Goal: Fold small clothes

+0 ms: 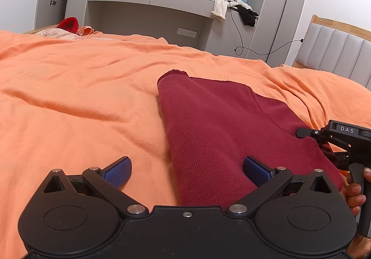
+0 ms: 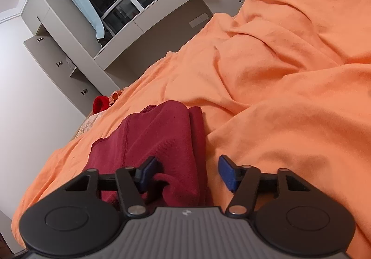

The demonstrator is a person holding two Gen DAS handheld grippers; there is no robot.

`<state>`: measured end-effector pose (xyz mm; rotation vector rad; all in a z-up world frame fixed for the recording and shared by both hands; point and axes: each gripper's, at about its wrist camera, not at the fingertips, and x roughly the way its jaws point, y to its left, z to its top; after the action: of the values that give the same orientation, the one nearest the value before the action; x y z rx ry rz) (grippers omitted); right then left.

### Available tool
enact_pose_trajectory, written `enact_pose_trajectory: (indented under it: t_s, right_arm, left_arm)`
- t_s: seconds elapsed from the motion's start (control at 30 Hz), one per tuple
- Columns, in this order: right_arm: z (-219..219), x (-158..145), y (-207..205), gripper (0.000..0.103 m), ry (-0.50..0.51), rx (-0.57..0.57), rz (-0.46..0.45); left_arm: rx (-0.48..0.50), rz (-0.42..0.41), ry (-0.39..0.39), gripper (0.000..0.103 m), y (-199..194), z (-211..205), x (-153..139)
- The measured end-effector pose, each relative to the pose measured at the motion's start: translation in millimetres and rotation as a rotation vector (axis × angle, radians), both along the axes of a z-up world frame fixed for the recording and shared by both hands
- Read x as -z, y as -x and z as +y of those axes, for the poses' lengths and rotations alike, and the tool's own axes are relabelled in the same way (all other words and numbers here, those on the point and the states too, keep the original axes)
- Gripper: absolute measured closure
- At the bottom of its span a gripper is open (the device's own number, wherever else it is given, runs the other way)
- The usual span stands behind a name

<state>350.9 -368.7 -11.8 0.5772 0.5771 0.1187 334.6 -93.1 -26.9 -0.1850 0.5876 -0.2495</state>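
Orange bedsheet point(image 1: 81, 96): wrinkled, covers the bed. Left gripper point(image 1: 187, 169): jaws wide, nothing clamped, near edge of garment lying between its pads. Dark red garment point(image 1: 220, 124): folded, flat on the sheet, centre-right. Right gripper point(image 2: 189, 172): jaws half apart; left pad point(image 2: 148, 169) touches a garment fold, right pad over bare sheet. Hand point(image 1: 354, 191): far right, on the right gripper's handle.

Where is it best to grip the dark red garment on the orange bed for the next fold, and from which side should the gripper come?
Probably the near hem of the dark red garment, coming low from the near side. It lies flat and partly folded, so only its edges give a lip. The left gripper, open, straddles its left edge; the right gripper, half-open, has a bunched corner between its fingers, not clamped.
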Motion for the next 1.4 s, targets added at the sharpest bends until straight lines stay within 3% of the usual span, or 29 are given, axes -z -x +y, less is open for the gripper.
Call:
enact_pose_trajectory:
  t_s: [0.1, 0.2, 0.43, 0.63, 0.87, 0.93, 1.07, 1.2, 1.4]
  right_arm:
    - [5, -1, 1, 0.057, 0.028, -0.016, -0.007]
    - [9, -2, 1, 0.058, 0.057, -0.016, -0.013]
    - [8, -1, 2, 0.058, 0.065, -0.017, -0.012]
    - [8, -1, 2, 0.057, 0.066, -0.017, -0.011]
    - [8, 0, 1, 0.055, 0.067, -0.019, -0.01]
    - [7, 0, 1, 0.055, 0.064, -0.021, -0.01]
    - [8, 1, 2, 0.055, 0.063, -0.021, -0.012]
    - [10, 1, 3, 0.055, 0.078, -0.02, -0.022]
    - [8, 3, 3, 0.053, 0.072, -0.023, -0.025]
  left_arm:
    - [0.0, 0.0, 0.0, 0.0, 0, 0, 0]
    - [0.0, 0.0, 0.0, 0.0, 0, -1, 0]
    - [0.004, 0.0, 0.002, 0.0, 0, -1, -1]
    - [0.023, -0.006, 0.056, 0.0, -3, 12, -15]
    - [0.092, 0.023, 0.077, 0.001, -30, 17, -27]
    - [0.066, 0.052, 0.055, 0.001, -41, 17, -27]
    - [0.101, 0.088, -0.01, 0.0, -56, 12, -19]
    - [0.099, 0.092, 0.044, 0.0, -58, 17, 0]
    - [0.074, 0.057, 0.021, 0.0, -50, 13, 2]
